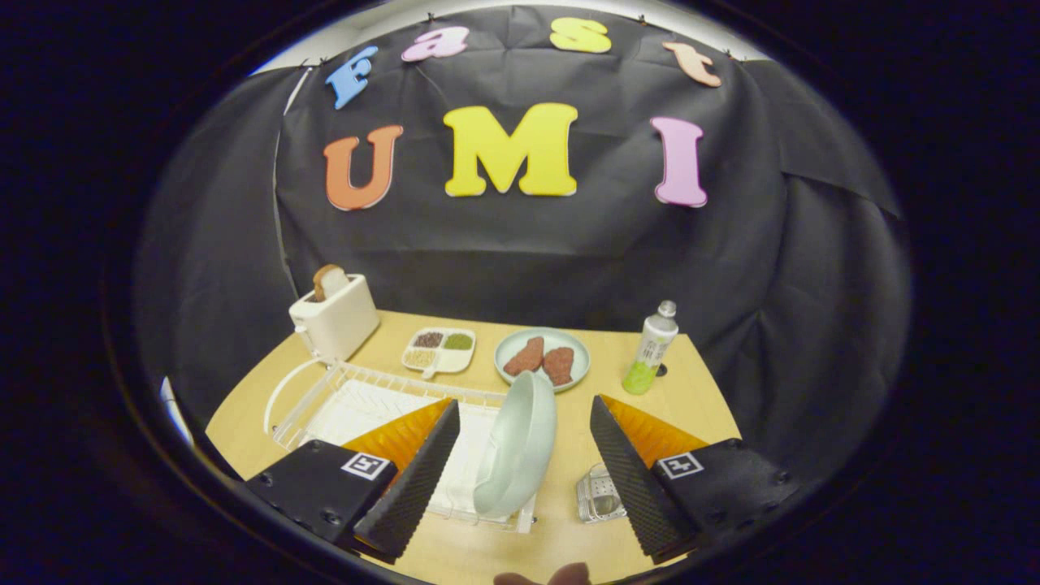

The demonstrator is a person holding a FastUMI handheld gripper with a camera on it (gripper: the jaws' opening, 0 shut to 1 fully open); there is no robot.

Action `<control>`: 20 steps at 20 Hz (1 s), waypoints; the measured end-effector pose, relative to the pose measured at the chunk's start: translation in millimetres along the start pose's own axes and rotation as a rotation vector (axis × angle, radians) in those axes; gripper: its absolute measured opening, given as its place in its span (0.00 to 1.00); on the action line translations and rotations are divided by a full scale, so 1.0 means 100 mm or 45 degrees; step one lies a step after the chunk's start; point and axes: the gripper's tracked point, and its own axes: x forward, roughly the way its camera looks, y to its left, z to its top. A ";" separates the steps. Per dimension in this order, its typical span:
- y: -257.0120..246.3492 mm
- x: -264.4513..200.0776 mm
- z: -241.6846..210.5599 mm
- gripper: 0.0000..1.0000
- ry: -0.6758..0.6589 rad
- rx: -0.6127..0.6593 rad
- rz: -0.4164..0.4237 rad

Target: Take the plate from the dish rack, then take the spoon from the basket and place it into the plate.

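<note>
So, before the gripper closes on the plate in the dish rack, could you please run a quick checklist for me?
1. Fingers spread: ok, gripper is open.
2. Plate between the fingers: ok, it stands on edge in the dish rack, apart from both pads.
3. Fingers touching the plate: not ok, gaps on both sides.
4. Rack wires out of the closing path: cannot tell.
5. Basket stays out of the way: ok, it sits by the other finger, beside the rack.
6. Spoon in basket: cannot tell.
</note>
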 end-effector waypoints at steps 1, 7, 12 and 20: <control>-0.06 0.09 -0.01 1.00 0.063 0.005 -0.008; -0.01 0.55 -0.21 1.00 0.360 0.053 0.067; 0.02 0.79 -0.28 0.94 0.454 0.106 0.051; 0.00 0.71 -0.32 0.50 0.523 0.190 -0.066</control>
